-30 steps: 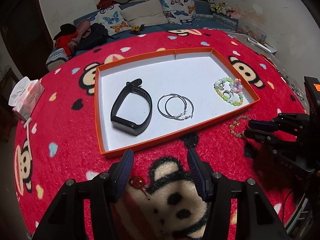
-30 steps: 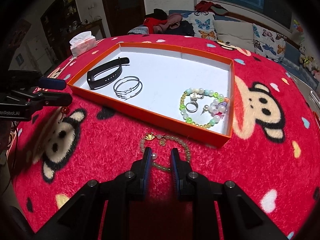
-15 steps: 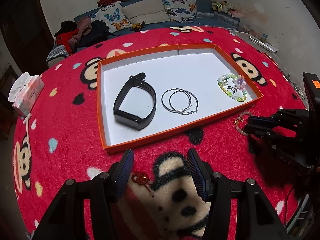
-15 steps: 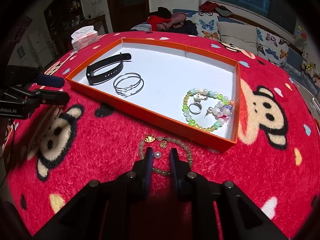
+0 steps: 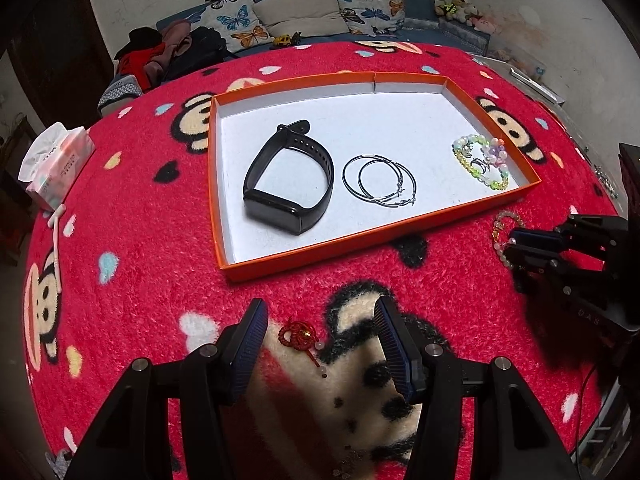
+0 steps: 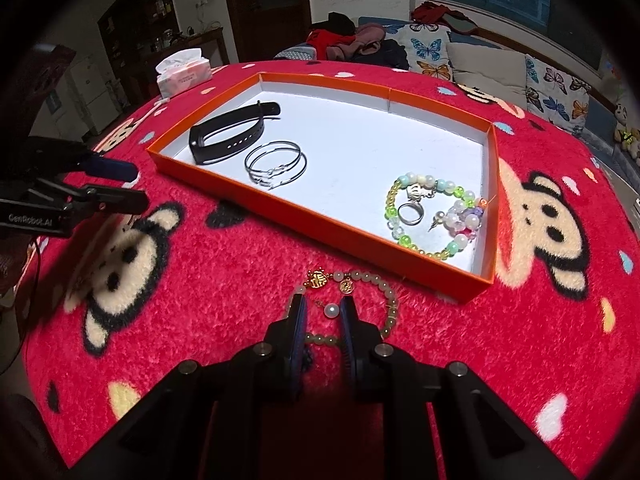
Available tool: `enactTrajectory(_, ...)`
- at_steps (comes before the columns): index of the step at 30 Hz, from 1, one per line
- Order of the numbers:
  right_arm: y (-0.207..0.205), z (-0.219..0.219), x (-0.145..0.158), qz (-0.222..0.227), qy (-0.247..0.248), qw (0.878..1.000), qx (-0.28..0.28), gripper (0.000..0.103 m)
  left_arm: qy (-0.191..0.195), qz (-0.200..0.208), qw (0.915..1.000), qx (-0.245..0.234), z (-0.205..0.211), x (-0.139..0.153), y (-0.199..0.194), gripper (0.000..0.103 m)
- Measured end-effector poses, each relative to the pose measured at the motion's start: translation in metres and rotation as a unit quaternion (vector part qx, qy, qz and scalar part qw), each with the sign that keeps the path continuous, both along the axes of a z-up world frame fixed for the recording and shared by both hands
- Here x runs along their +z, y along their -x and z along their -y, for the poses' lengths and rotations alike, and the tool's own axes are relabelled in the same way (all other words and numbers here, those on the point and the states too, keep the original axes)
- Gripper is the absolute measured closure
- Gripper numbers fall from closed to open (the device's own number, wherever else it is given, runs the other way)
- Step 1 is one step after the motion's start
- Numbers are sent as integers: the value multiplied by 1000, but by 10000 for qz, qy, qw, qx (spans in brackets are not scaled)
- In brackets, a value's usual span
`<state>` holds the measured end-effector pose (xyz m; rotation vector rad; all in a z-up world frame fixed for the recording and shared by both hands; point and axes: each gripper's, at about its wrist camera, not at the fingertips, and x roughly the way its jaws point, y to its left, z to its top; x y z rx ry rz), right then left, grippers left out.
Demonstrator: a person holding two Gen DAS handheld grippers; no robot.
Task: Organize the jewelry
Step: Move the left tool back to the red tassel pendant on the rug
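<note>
An orange tray (image 5: 360,236) (image 6: 320,224) with a white floor holds a black wristband (image 5: 288,180) (image 6: 228,132), two silver hoop earrings (image 5: 380,182) (image 6: 276,164) and a coloured bead bracelet with a ring (image 5: 482,162) (image 6: 436,212). A pale bead bracelet with gold charms (image 6: 348,304) (image 5: 502,236) lies on the red blanket in front of the tray. My right gripper (image 6: 322,308) is open, its fingers straddling that bracelet's near part. My left gripper (image 5: 320,324) is open wide over a red knot charm (image 5: 302,336).
A tissue pack (image 5: 56,164) (image 6: 184,72) sits at the blanket's left edge. A sofa with butterfly cushions (image 5: 304,8) and piled clothes stands behind the table. The red monkey-print blanket (image 5: 140,240) covers the whole table.
Both grippers have pulled back and lifted slightly. The red knot charm now shows farther forward between my left fingers. The right fingers stay around the pale bracelet.
</note>
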<state>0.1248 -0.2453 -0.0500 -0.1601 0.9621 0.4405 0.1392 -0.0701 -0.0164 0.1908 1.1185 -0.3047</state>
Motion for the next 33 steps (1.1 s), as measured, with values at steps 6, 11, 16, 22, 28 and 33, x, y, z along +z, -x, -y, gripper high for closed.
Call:
enactTrajectory(6,1,1,0,-46,-43,10000,22,86,-13,-8,10000,8,0,-1,0,44)
enactTrajectory(11,2,1,0,-24,6,10000,42,91,-23,-62,9999,83,-3,-5,-2,44)
enactTrajectory(16,3,2,-1,13,-3,10000,8,93,-32,-88,9999,87,-3,-8,-2,44)
enactTrajectory(22,1,3,-2,33,36,10000,32,93,12,-35,10000,80,-9,-1,6,44)
enactTrajectory(28,1,7,2,86,-74,9999,-130,93,-21,-102,9999,1,-23,-2,29,44)
enactTrajectory(33,0,12,5,126,-139,9995,-248,93,15,-287,9996,36,-35,-11,42,44)
